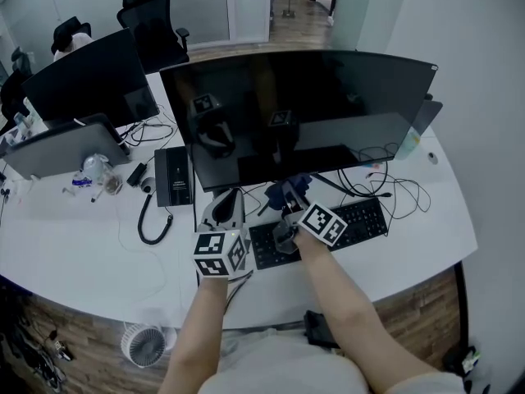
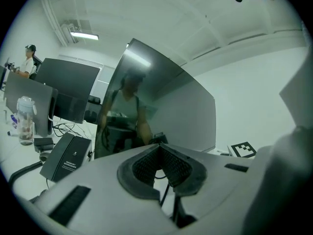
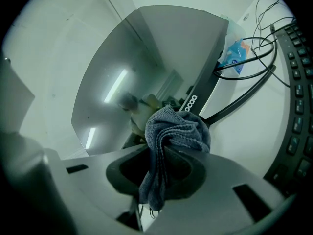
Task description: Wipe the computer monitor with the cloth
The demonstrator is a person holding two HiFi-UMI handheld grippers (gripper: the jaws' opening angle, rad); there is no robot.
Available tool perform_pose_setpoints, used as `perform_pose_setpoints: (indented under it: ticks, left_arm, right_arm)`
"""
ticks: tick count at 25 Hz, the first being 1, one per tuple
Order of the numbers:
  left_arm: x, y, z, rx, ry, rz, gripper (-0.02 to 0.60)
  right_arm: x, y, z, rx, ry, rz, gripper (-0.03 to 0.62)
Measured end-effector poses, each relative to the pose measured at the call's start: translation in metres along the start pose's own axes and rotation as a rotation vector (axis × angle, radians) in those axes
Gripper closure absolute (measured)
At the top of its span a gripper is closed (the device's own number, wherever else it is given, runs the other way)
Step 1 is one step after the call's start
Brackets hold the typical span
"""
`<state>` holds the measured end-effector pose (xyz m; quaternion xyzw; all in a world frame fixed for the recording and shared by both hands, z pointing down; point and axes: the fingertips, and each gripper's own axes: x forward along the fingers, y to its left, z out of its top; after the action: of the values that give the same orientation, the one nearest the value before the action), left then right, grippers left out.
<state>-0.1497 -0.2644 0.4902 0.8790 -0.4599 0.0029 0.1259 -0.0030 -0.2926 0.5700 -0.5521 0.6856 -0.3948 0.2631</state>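
Observation:
A wide curved black monitor (image 1: 303, 109) stands on the white desk (image 1: 74, 245), its screen dark and reflecting both grippers. My right gripper (image 1: 289, 197) is just below the monitor's lower edge, above the keyboard, and is shut on a bunched grey-blue cloth (image 3: 172, 141). In the right gripper view the cloth sticks out of the jaws towards the monitor (image 3: 146, 67). My left gripper (image 1: 225, 210) hangs left of it near the monitor's stand, shut with nothing between its tips (image 2: 157, 148); the monitor (image 2: 156, 111) fills that view ahead.
A black keyboard (image 1: 361, 220) lies under the right gripper, with loose cables (image 1: 394, 183) behind it. A black box (image 1: 174, 176) and a cable (image 1: 152, 224) lie left of the stand. A second monitor (image 1: 90, 76) and a laptop (image 1: 61, 146) stand at far left.

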Motion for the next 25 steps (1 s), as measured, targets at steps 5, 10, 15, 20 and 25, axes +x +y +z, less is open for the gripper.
perform_pose_setpoints:
  ticks: [5, 10, 15, 20, 25]
  left_arm:
    - [-0.008, 0.016, -0.004, -0.014, 0.010, 0.028, 0.572]
    - [-0.016, 0.029, -0.004, -0.012, 0.016, 0.040, 0.574]
    - [-0.021, 0.039, -0.003, -0.008, 0.018, 0.056, 0.573]
    - [-0.028, 0.050, -0.004, -0.022, 0.016, 0.077, 0.572]
    - [-0.036, 0.068, -0.007, -0.057, 0.009, 0.115, 0.573]
  right_arm:
    - [0.006, 0.009, -0.013, -0.003, 0.016, 0.007, 0.526]
    - [0.012, 0.021, -0.031, -0.011, 0.040, 0.014, 0.526]
    - [0.017, 0.029, -0.042, -0.023, 0.062, 0.022, 0.526]
    - [0.021, 0.037, -0.053, -0.042, 0.092, 0.036, 0.526]
    - [0.027, 0.047, -0.066, -0.053, 0.125, 0.047, 0.526]
